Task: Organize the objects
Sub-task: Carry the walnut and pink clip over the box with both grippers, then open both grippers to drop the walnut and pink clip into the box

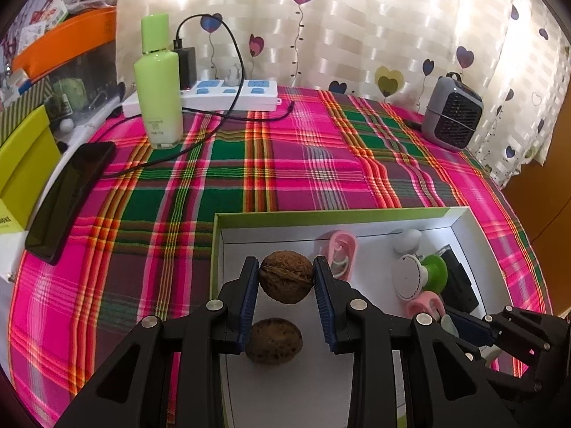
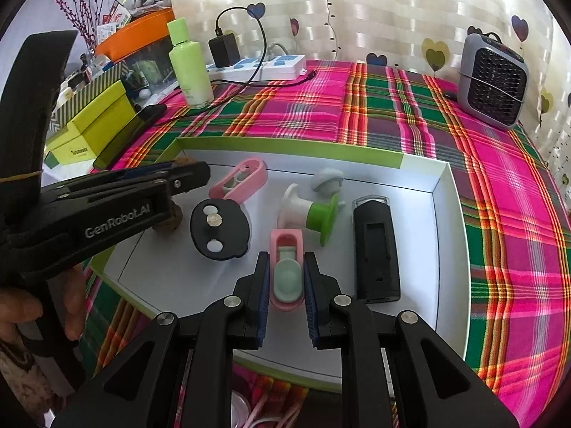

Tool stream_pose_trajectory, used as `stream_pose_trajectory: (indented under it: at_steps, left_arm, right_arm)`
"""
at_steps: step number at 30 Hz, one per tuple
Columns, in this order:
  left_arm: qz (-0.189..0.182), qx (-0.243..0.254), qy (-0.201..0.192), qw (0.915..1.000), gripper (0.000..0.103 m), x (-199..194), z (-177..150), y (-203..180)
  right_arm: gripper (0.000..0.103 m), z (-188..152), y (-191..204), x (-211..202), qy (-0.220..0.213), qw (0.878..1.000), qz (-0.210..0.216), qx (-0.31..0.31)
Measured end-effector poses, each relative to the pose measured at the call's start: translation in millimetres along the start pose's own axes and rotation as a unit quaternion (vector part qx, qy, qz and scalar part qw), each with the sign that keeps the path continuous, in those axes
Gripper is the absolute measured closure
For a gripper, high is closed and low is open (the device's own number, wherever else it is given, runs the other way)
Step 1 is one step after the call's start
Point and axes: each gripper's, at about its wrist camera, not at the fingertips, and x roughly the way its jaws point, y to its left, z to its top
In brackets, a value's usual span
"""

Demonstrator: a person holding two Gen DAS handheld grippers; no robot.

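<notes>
- Walnut [image 1: 285,276], hard, light and round, likely to roll; it sits clamped across its middle in the left gripper [image 1: 285,281], above the box [image 1: 321,215] near its left wall.
- Second walnut [image 1: 274,340] lies on the box floor below.
- Pink clip [image 2: 287,271], stiff plastic, is pinched by its long sides in the right gripper [image 2: 286,278], over the box's near edge.
- Box rests on the plaid table [image 1: 285,164].

Two walnuts [image 1: 286,277], three pink clips [image 2: 287,271]
</notes>
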Motion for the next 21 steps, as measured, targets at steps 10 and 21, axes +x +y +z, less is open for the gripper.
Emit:
stream_pose_trajectory:
  at_steps: [10, 21]
  left_arm:
    - [0.006, 0.011, 0.002, 0.9999, 0.074, 11, 2, -3]
    - [0.006, 0.013, -0.002, 0.9999, 0.073, 13, 4, -2]
  right_arm:
    - [0.085, 5, 1, 5, 0.000, 1.000, 0.000, -0.001]
    - [0.085, 5, 1, 9, -0.003, 1.000, -0.003, -0.003]
